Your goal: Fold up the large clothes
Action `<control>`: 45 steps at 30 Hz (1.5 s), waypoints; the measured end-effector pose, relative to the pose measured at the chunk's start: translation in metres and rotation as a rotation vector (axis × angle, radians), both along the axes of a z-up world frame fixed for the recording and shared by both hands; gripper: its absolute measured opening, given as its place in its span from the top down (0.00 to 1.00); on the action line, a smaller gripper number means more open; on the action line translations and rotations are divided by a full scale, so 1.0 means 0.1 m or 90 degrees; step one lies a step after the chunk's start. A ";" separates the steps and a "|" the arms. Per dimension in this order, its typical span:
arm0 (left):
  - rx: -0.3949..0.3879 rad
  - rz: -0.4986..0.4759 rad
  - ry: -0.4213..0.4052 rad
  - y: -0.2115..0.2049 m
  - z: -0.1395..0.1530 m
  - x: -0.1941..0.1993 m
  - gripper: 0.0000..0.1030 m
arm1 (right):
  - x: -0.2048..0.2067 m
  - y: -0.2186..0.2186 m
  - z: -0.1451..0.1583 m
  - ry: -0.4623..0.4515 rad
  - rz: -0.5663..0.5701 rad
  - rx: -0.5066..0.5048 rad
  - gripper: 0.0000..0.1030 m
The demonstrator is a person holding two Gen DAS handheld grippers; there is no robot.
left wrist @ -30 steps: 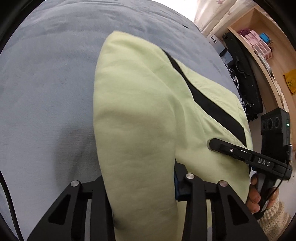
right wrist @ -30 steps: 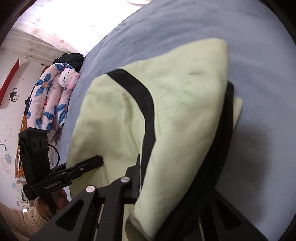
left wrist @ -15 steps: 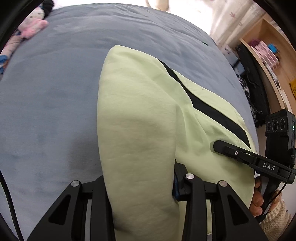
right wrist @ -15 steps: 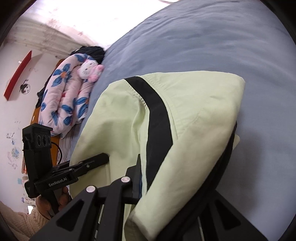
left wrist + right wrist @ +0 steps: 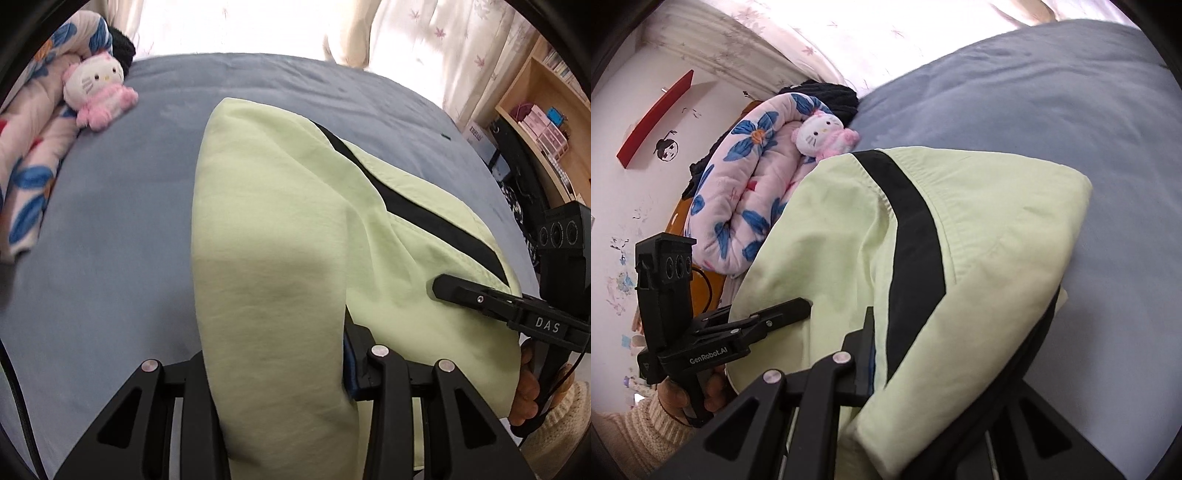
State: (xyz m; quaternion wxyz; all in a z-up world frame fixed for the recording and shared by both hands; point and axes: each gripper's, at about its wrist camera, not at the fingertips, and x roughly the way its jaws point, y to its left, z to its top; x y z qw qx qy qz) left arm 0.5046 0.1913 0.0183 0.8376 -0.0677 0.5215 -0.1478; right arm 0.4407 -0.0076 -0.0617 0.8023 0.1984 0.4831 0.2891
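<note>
We see the garment (image 5: 280,229), pale green with a black stripe, lifted above the bed (image 5: 118,229) and draped over both tools, its folded end hanging toward the blue-grey bedcover. The bedcover is plain and lies fairly smooth. At the head of the bed lies a rolled floral quilt (image 5: 757,177) with a white and pink plush cat (image 5: 98,94) resting against it, and something dark and knitted (image 5: 831,98) sits behind them. Pale curtains (image 5: 424,48) with a leaf print let in bright light beyond the bed. A wooden shelf (image 5: 535,122) with boxes stands at one side; on the other side we see a white wall with a red shelf (image 5: 655,120) and a small drawn figure.

The left tool (image 5: 280,376) is clenched on a thick fold of the garment, cloth filling the gap between its fingers. The right tool (image 5: 945,350) is clamped nearly closed on the garment's edge near the black stripe. Each tool shows in the other's view, held by a hand (image 5: 683,395) in a cream knitted sleeve
</note>
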 end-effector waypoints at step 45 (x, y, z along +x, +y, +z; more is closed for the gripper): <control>0.122 0.143 -0.051 0.76 -1.24 0.26 0.44 | 0.58 0.75 -0.95 -0.036 -0.105 -0.282 1.00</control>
